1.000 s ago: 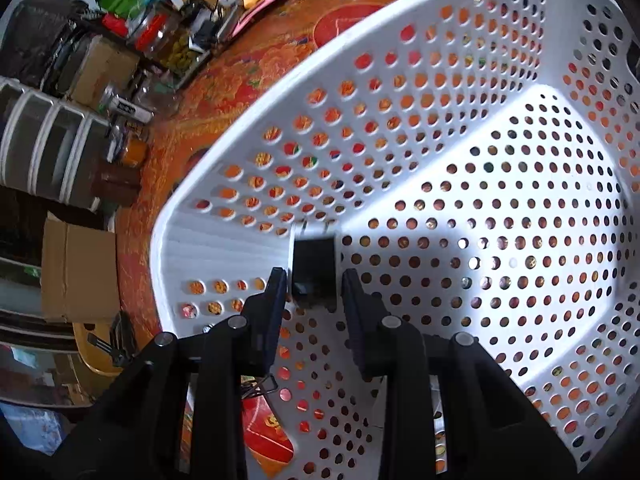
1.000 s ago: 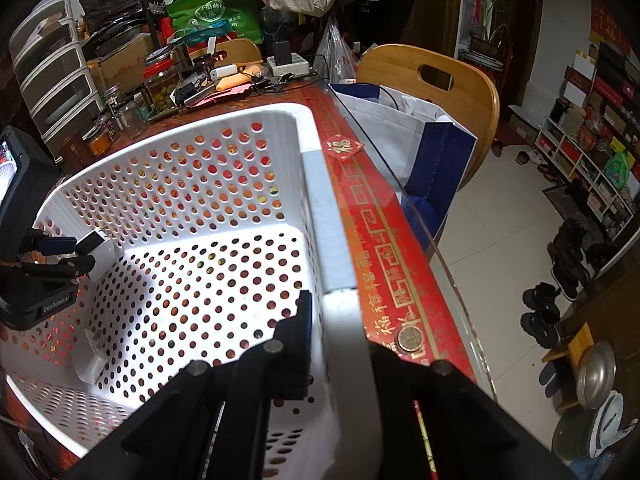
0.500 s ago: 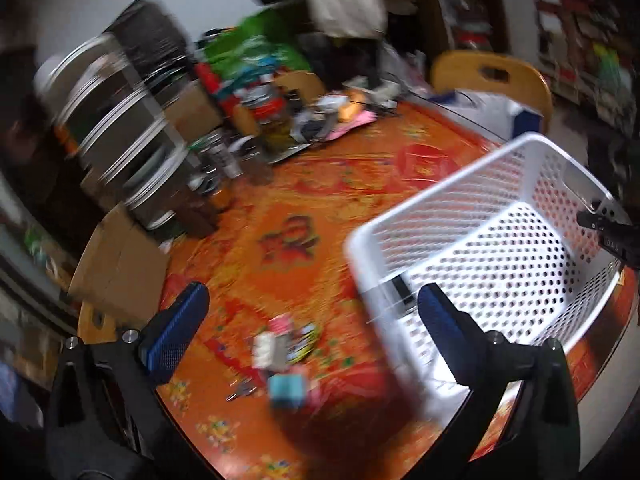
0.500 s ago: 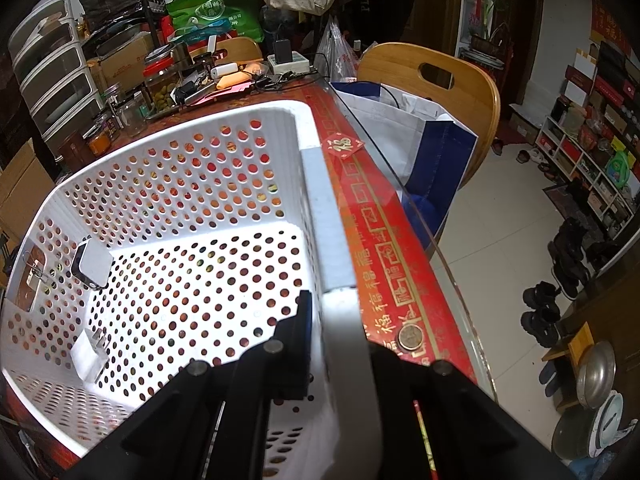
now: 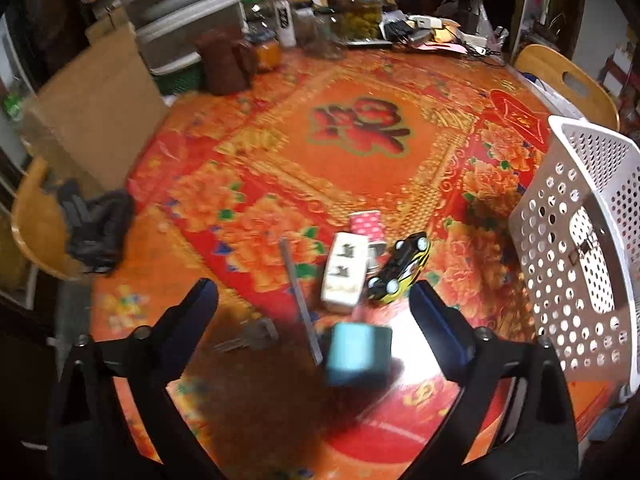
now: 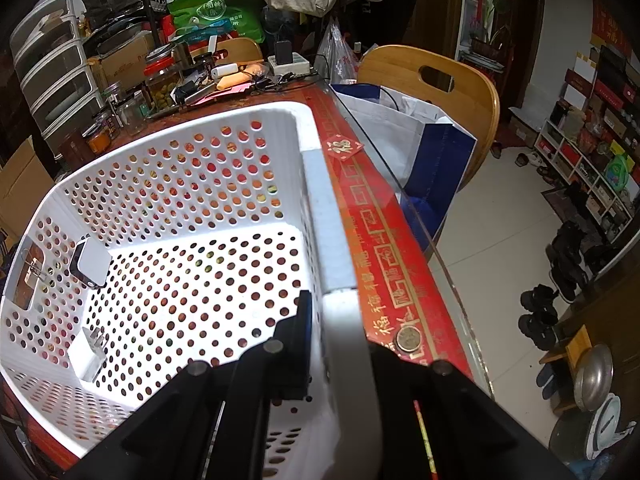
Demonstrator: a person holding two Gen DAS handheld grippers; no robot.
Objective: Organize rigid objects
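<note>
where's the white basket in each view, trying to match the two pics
Left wrist: the white basket stands at the right edge, beyond the open left gripper.
Right wrist: it fills the lower left and centre, the right gripper shut on its near rim.
Shared landmark: the jar of green pickles at the table's far end.

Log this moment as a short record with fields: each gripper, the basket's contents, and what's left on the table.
left gripper: open, empty, over the table items
right gripper: fingers clamped on the white basket rim
in basket: small white-faced device against the wall; white plug adapter on the floor
on table: teal block, white box, yellow-black toy car, pink box, metal strip, key
</note>
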